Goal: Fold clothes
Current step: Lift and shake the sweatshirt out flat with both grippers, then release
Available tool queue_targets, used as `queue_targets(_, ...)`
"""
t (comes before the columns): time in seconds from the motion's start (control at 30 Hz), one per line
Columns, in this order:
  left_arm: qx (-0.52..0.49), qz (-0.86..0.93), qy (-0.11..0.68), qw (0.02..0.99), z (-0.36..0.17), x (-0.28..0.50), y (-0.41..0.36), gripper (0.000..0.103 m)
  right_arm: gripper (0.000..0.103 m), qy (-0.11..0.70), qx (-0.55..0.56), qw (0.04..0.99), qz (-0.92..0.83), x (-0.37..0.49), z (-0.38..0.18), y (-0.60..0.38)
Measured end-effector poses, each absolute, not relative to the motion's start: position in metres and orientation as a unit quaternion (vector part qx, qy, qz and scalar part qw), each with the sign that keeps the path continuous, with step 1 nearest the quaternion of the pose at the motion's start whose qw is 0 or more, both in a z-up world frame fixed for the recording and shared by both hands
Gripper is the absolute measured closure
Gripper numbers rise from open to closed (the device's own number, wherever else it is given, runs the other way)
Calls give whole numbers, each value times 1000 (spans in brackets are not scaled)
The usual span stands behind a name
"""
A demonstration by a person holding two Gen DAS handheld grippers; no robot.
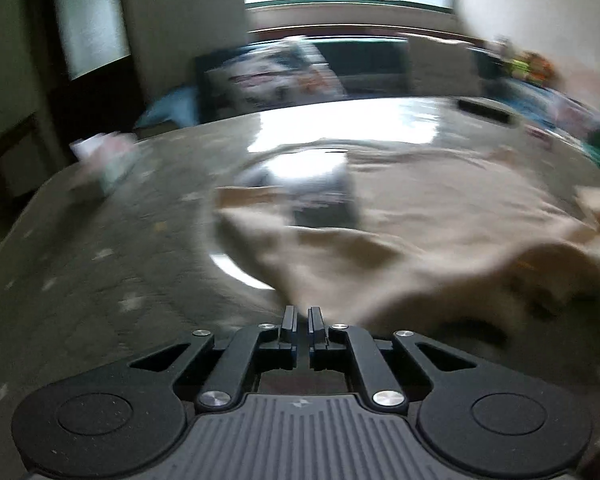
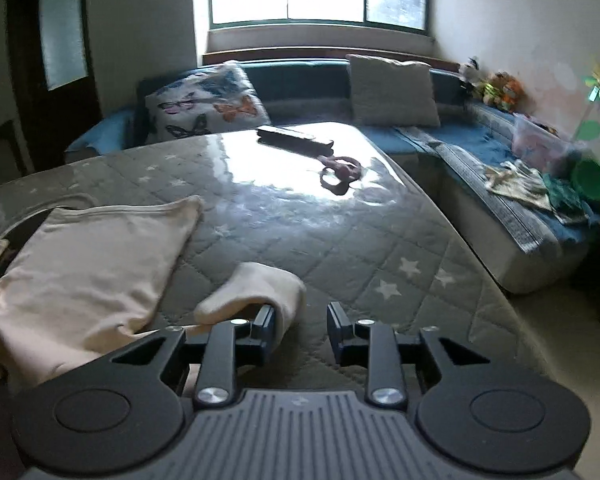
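Left wrist view, blurred: my left gripper [image 1: 302,320] has its jaws pressed almost together, only a slit between them; the shirt [image 1: 420,240] begins just beyond the tips, but I cannot tell whether any cloth is pinched.

Right wrist view: my right gripper [image 2: 300,320] stands spread, nothing between the jaws. The cream shirt [image 2: 92,264] lies on the table [image 2: 340,240] to the gripper's left, its body running from near-left toward far-centre. One sleeve [image 2: 256,288] curls up off the table, its end touching the inner face of the left finger [image 2: 265,322].

The coming move, I judge, turns on that sleeve: it lies just left of the open gap, so the right gripper is nearer and needs a small leftward shift before closing.

Containers: a clear tub [image 2: 540,140] on the couch [image 2: 480,152], contents too indistinct to name. Scissors [image 2: 342,168] and a dark case [image 2: 294,136] lie far across the table, well apart from the shirt.
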State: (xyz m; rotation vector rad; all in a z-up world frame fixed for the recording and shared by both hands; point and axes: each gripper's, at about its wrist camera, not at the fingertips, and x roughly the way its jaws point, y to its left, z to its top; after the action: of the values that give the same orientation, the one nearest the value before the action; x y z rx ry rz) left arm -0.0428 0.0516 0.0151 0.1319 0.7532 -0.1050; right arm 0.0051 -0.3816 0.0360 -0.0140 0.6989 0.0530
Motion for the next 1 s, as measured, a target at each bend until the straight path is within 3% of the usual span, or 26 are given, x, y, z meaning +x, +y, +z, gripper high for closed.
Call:
queue_targets(0.03, 70, -75, 365, 925, 14, -49, 41, 88, 75, 340, -12, 940, 35, 3, 38, -378)
queue_targets(0.1, 82, -117, 361, 922, 13, -57, 19, 70, 75, 334, -24, 940, 67, -2, 44, -367)
queue_targets(0.17, 96, -152, 356, 917, 11, -62, -2, 60, 75, 328, -37, 938, 109, -8, 51, -352)
queue_targets(0.4, 104, -169, 373, 907, -8, -47, -40, 58, 75, 318, -93, 903, 273, -29, 58, -290)
queue_targets(0.53, 94, -174, 383, 902, -12, -42, -44, 62, 75, 321, -135, 874, 338, -44, 51, -255)
queue_targets(0.63, 90, -175, 388, 900, -15, -39, -43, 84, 75, 326, -164, 855, 369, -49, 41, -232)
queue_targets(0.67, 86, -177, 390, 899, -15, -38, -42, 96, 75, 326, -171, 850, 377, -50, 38, -227)
queue_targets(1.0, 90, -178, 371, 907, 8, -34, -29, 99, 75, 301, -275, 830, 381, -47, -4, -185)
